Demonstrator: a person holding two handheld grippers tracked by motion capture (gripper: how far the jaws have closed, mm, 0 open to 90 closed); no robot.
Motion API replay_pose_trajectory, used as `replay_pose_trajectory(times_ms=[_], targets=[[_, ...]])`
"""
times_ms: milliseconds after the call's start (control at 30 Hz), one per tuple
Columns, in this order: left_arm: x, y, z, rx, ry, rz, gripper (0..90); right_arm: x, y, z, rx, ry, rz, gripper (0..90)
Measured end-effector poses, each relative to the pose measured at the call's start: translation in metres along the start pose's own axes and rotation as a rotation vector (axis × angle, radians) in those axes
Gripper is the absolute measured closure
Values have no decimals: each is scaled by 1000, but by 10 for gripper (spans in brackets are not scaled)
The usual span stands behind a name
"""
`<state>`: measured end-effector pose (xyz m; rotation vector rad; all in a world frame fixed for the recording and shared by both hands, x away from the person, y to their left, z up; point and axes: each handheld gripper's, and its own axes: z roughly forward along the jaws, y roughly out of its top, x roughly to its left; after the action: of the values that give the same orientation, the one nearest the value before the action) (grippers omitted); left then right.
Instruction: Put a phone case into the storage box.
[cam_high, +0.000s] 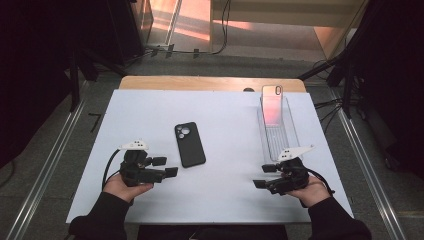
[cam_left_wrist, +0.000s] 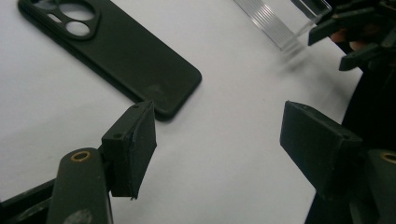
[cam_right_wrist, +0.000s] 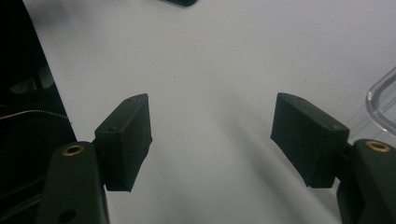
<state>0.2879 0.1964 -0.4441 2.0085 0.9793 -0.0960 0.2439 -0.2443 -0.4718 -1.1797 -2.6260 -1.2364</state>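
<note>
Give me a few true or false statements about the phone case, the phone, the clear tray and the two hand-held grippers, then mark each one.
1. The black phone case lies flat on the white table cover. True.
2. The phone lies flat in the middle of the table. False: it leans at the far end of the clear tray, on the right side.
3. The left hand-held gripper is clamped on the case. False: its jaws are open and hold nothing; the case lies just beyond them.
4. The right hand-held gripper is open and empty. True.
5. The case lies inside the tray. False: it lies on the cover, left of the tray and apart from it.
</note>
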Motion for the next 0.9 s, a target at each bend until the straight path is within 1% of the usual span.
replay_pose_trajectory(times_ms=[33,100,133,167,267,300,367,433,467,567,667,733,900], targets=[[1,1,0,0,-6,0,271,0,0,0,-1,1,1,270],[3,5,1,6,-33,12,228,0,-1,0,0,-3,1,270],[4,6,1,8,-47,13,222,-1,-1,0,2,-3,0,270],[4,9,2,6,-50,14,226,-1,-1,0,2,-4,1,270],[5,16,5,6,-33,32,226,0,-1,0,1,-2,2,270],[5,18,7,4,-35,32,226,0,-1,0,2,-2,3,269],[7,22,11,17,-41,31,227,0,-1,-1,3,-2,6,269],[8,26,15,25,-34,39,238,1,-1,-1,1,-1,7,268],[9,29,17,30,-29,38,238,1,-1,-1,0,-3,5,268],[10,38,21,20,-33,28,238,1,-2,-1,3,-5,6,268],[12,46,26,14,-25,39,239,2,-3,-2,1,-8,10,268],[13,51,31,11,-26,34,249,2,-3,-2,1,-6,9,268],[18,61,43,19,-24,28,254,2,-2,-2,5,-4,6,268]])
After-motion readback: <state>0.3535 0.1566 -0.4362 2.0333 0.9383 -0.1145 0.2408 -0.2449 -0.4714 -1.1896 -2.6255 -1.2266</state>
